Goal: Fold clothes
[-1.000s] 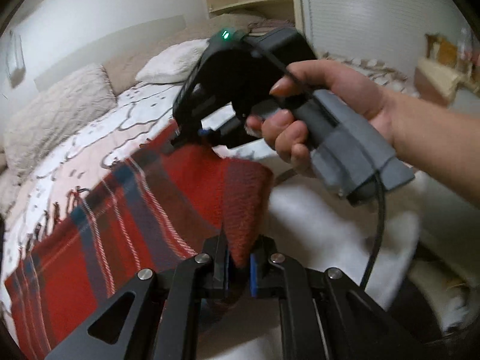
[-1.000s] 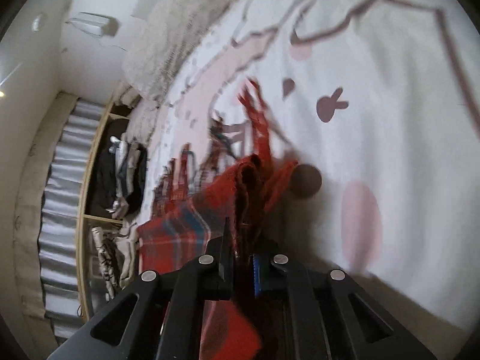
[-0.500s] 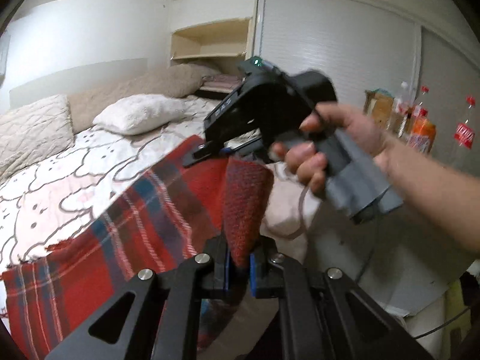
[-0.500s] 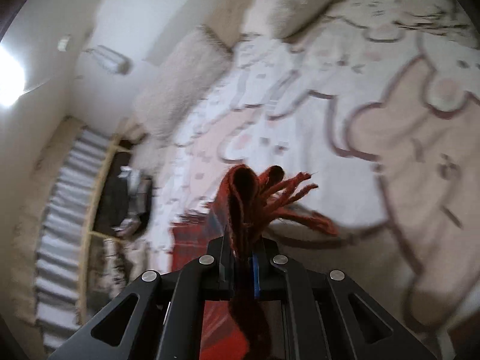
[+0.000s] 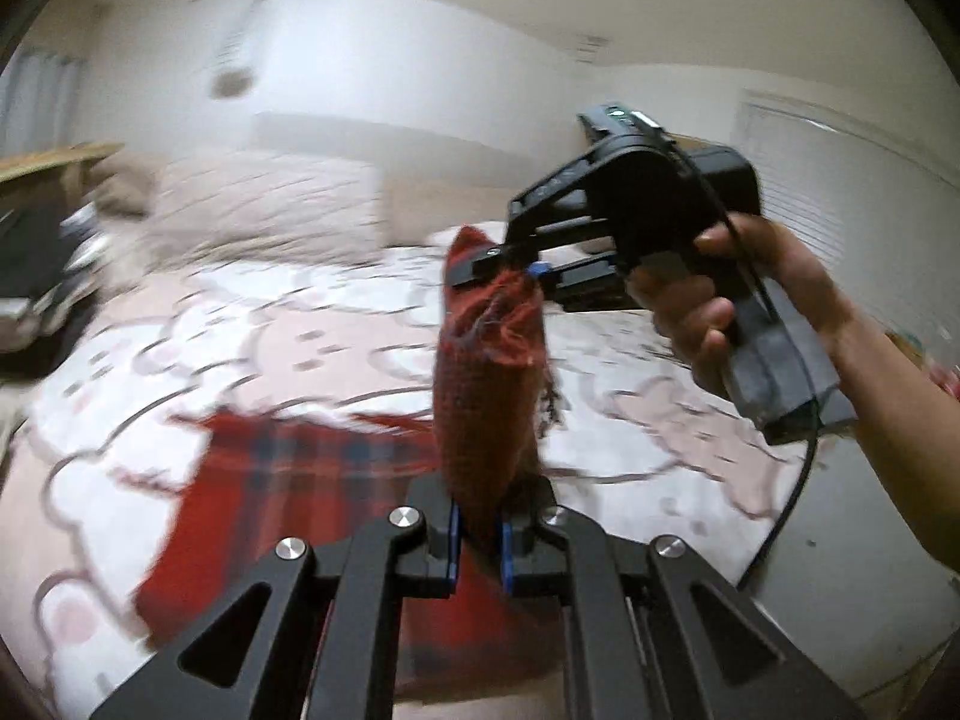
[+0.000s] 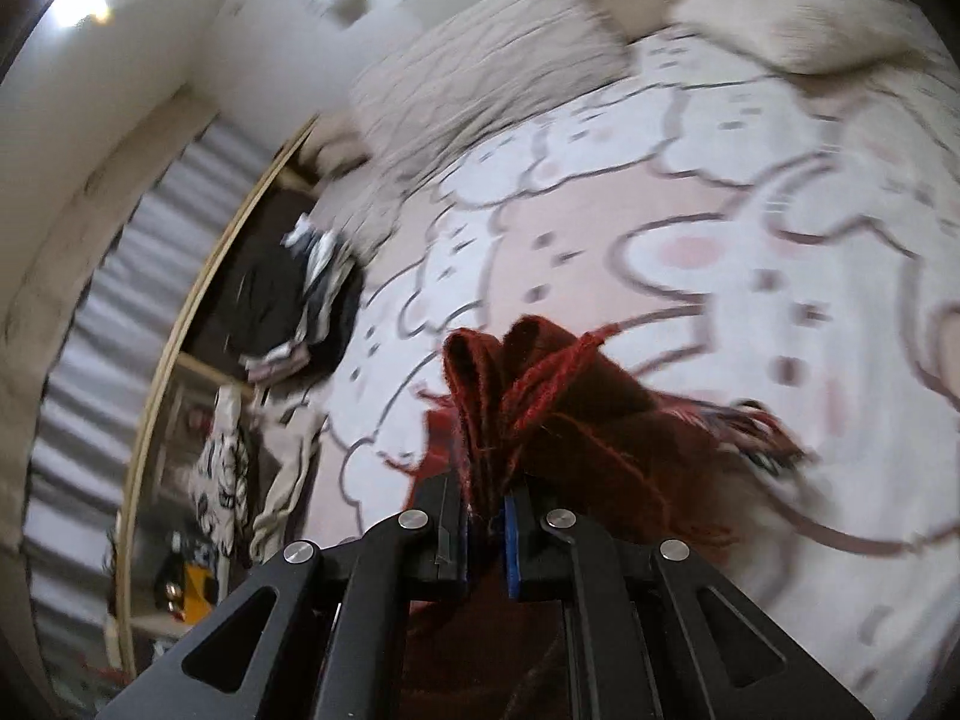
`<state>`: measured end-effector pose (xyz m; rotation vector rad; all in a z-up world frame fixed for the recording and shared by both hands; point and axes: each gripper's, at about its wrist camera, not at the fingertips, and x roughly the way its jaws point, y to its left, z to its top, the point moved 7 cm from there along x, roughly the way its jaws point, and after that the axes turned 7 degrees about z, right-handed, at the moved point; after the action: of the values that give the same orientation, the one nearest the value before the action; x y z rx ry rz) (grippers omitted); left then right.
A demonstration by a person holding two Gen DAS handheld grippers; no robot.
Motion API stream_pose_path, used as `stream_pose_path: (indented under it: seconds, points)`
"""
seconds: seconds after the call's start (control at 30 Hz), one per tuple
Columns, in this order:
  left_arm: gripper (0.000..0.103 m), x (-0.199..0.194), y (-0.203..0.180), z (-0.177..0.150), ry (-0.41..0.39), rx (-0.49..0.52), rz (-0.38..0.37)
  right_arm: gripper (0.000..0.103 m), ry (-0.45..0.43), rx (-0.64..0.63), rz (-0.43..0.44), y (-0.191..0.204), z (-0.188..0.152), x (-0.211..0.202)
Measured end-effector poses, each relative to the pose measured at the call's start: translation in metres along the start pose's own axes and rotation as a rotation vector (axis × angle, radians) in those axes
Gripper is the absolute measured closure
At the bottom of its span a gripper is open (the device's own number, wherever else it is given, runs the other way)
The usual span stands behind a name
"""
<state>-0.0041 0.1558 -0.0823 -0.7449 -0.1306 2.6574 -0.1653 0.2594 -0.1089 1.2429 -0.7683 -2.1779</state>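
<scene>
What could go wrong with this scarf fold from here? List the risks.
1. The left gripper and right gripper each pinch only a bunched edge of the red plaid scarf; a tug could pull it free.
2. The scarf's loose end trails on the bedspread, so it may drag and crease, spoiling the fold.
3. The fringe hangs beside the right gripper and might get tucked in unevenly.

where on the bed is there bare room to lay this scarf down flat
Free: the pink-and-white bedspread between the pillows and the red plaid scarf, plus the stretch right of it. Crowded: the near-left part where the scarf trails, and the shelf stuffed with clothes beside the bed.
</scene>
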Motion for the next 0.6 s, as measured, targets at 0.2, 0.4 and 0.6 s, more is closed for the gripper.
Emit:
stream_pose_path:
  seconds: [0.2, 0.4, 0.6]
  points:
    - [0.093, 0.006, 0.088, -0.03, 0.07, -0.13, 0.153, 0.094, 0.117, -0.043, 0.011, 0.045, -0.004, 0.107]
    - [0.093, 0.031, 0.131, -0.074, 0.197, -0.198, 0.221, 0.094, 0.249, -0.05, -0.104, 0.043, -0.025, 0.198]
    - [0.089, 0.036, 0.151, -0.102, 0.262, -0.223, 0.257, 0.092, 0.32, -0.08, -0.17, 0.028, -0.046, 0.245]
